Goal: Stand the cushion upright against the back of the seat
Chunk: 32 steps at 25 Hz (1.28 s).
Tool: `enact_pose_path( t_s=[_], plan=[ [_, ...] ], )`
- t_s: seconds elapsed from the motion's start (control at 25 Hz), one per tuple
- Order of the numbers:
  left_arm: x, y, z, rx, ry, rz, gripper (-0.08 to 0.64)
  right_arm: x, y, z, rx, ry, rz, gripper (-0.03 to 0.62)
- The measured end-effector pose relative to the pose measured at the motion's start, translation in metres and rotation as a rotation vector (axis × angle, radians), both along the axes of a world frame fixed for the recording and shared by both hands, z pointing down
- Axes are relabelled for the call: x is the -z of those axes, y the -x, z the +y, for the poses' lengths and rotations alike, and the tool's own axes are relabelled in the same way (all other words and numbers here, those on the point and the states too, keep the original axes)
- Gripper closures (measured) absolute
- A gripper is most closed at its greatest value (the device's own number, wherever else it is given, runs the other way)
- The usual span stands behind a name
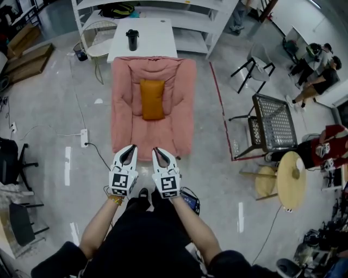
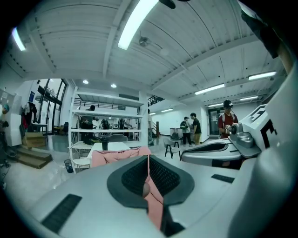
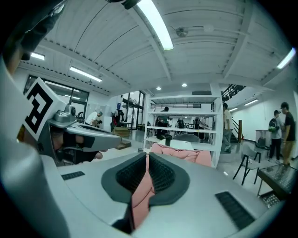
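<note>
An orange cushion [image 1: 152, 99] lies flat in the middle of the pink padded seat [image 1: 125, 117], short of its backrest at the far end. Both grippers hover side by side at the seat's near edge, well short of the cushion. My left gripper [image 1: 130, 148] is shut and empty, as is my right gripper [image 1: 158, 150]. In the left gripper view the shut jaws [image 2: 148, 160] show only a pink strip of the seat [image 2: 116, 155] between them. The right gripper view shows the same: shut jaws [image 3: 146, 160], the seat [image 3: 186, 155] ahead. The cushion is hidden in both gripper views.
Behind the seat stands a white table [image 1: 155, 40] with a black bottle [image 1: 132, 39], then white shelving [image 1: 190, 16]. A wire chair [image 1: 98, 38] is at far left, a black mesh chair [image 1: 272, 122] and round wooden table [image 1: 291, 179] at right. Power strip [image 1: 84, 137] lies left; people stand far right.
</note>
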<state>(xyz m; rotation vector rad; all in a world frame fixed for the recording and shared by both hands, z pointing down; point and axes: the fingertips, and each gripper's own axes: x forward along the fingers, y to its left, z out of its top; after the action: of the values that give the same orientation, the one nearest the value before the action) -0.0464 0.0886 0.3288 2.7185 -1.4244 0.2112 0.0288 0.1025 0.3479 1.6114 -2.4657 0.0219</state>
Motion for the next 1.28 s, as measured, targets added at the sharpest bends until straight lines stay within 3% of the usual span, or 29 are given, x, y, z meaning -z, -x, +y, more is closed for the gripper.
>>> enact_pose_path(
  t_s=[0.36, 0.64, 0.84, 1.28],
  plan=[
    [0.001, 0.002, 0.054, 0.024, -0.012, -0.031, 0.540, 0.007, 0.009, 0.053, 0.053, -0.040, 0.012, 0.563],
    [-0.002, -0.050, 0.122, 0.037, -0.030, -0.033, 0.540, 0.003, -0.050, 0.108, 0.054, -0.042, -0.034, 0.563],
    [-0.004, -0.086, 0.163, 0.033, -0.028, -0.025, 0.539, -0.009, -0.090, 0.146, 0.032, 0.009, -0.084, 0.563],
    [-0.002, -0.088, 0.188, 0.025, -0.023, -0.012, 0.538, -0.015, -0.110, 0.180, -0.031, 0.021, -0.063, 0.563]
  ],
)
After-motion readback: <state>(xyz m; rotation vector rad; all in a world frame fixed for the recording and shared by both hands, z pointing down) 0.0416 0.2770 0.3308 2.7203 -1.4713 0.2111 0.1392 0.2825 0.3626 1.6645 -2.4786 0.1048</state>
